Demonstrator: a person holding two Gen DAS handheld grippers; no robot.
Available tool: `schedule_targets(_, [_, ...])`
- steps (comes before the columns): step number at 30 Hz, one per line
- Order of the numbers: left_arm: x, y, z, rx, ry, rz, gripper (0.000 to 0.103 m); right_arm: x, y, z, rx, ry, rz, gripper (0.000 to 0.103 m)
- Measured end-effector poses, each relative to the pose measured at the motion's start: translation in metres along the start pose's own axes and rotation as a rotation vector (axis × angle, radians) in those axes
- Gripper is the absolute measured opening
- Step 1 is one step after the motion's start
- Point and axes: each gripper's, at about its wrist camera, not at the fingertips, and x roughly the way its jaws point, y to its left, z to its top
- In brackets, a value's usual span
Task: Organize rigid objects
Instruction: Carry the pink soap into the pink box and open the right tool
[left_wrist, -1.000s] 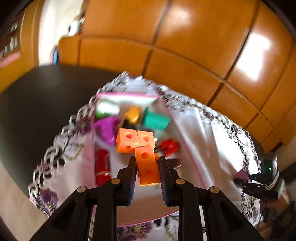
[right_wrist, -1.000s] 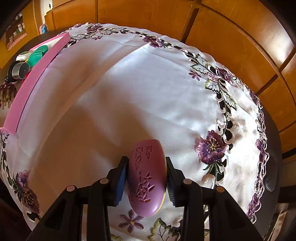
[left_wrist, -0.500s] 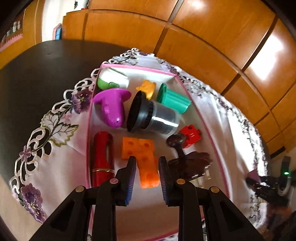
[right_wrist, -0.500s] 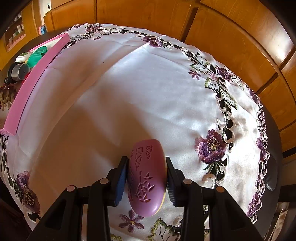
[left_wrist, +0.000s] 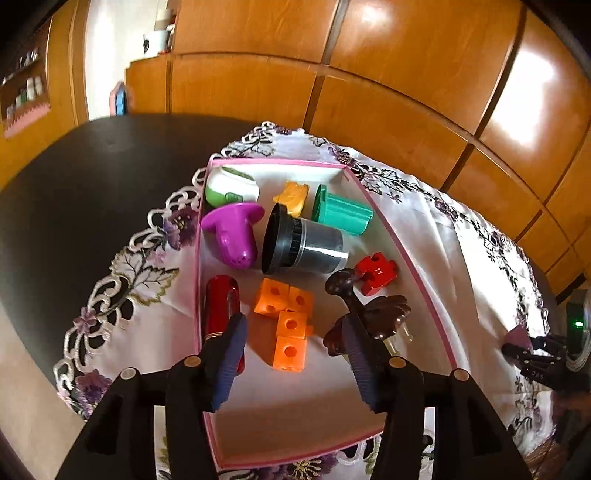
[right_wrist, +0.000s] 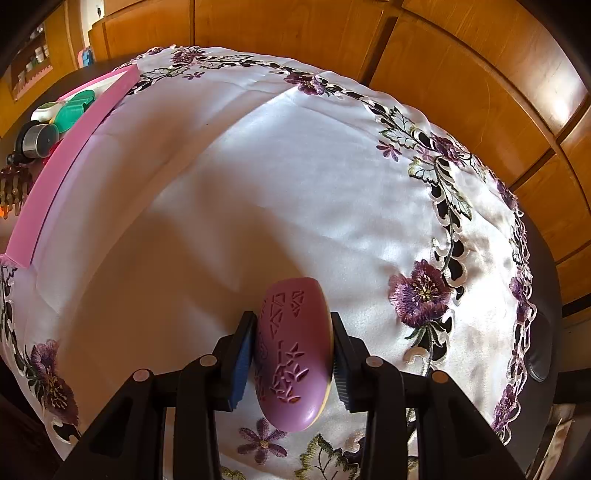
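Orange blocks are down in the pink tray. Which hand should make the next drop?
Right, probably. The right gripper is shut on the purple oval piece over the tablecloth, outside the pink tray. The left gripper, jaws just opened, holds nothing above the orange blocks.

The left gripper (left_wrist: 295, 354) was held over the pink-rimmed tray (left_wrist: 417, 266), its jaws just opened and clear of the orange block piece (left_wrist: 286, 326) lying on the tray floor between them. Around that piece, a red cylinder (left_wrist: 221, 306) was seen to its left, a dark brown hair clip (left_wrist: 369, 314) to its right, and a black jar (left_wrist: 295, 242) beyond it.
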Motion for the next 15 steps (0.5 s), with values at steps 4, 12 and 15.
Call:
schedule_targets(4, [-0.008,-0.006,0.0,0.02,-0.018,0.007,0.06,-0.001,0.002,0.0,0.0,-0.001,-0.004,0.037])
schedule_targets(12, [-0.019,-0.004,0.0,0.017,-0.04,0.014,0.063,-0.005,-0.005,0.003,0.04,-0.013,0.003,0.036])
schedule_targets(15, [-0.022,0.001,0.001,0.006,-0.049,0.024,0.065,-0.018,-0.009,0.006,0.097,-0.06,0.062,0.036])
